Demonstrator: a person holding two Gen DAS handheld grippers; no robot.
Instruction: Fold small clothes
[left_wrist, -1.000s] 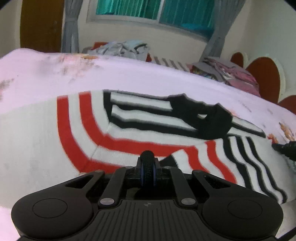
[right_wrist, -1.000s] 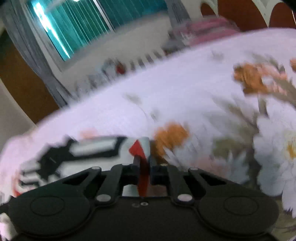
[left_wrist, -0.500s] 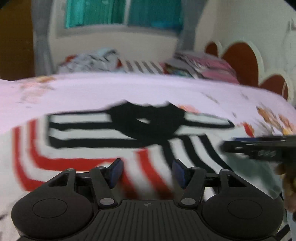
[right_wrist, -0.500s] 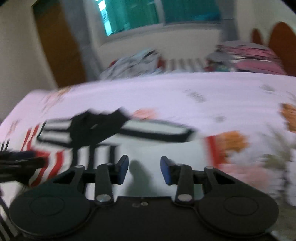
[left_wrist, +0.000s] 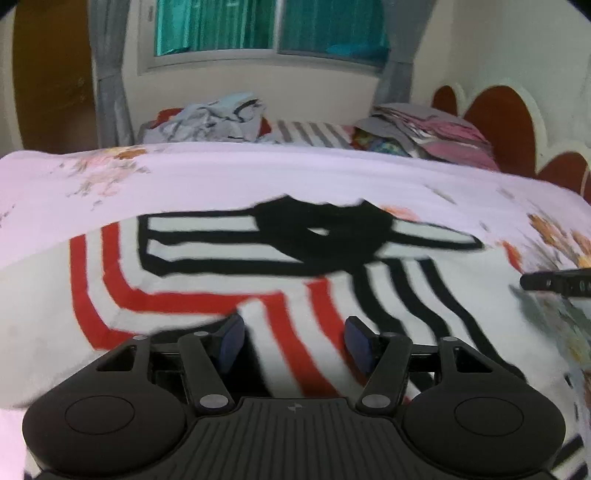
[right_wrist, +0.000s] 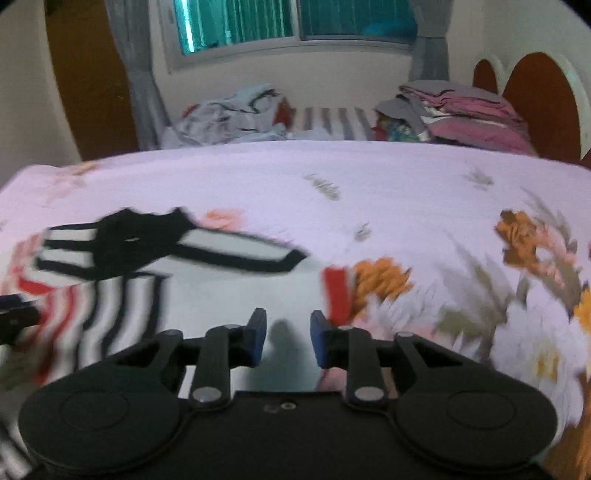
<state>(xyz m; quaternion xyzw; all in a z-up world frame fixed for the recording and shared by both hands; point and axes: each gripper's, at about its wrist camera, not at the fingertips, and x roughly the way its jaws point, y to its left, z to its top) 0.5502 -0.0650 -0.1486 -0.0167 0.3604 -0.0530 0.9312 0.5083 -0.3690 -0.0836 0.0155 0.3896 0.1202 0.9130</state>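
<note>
Your white knitted garment with red and black stripes and a black collar (left_wrist: 295, 258) lies spread flat on the bed's pale pink floral sheet (left_wrist: 221, 177), its black neck opening toward the far side and a striped sleeve reaching out to the right. Your left tongs (left_wrist: 293, 338) hover just above the red stripes near the hem, blue pads (left_wrist: 231, 338) standing apart with nothing between them. Your right tongs (right_wrist: 284, 338) hang over the white cloth at the garment's right edge beside a red cuff; their jaws are closing, narrow, with nothing held. Beyond the bed a crumpled heap of grey clothes (left_wrist: 218, 118) and a stack of folded pink and grey clothes (left_wrist: 428, 134) sit below the teal-curtained window (left_wrist: 266, 26).
</note>
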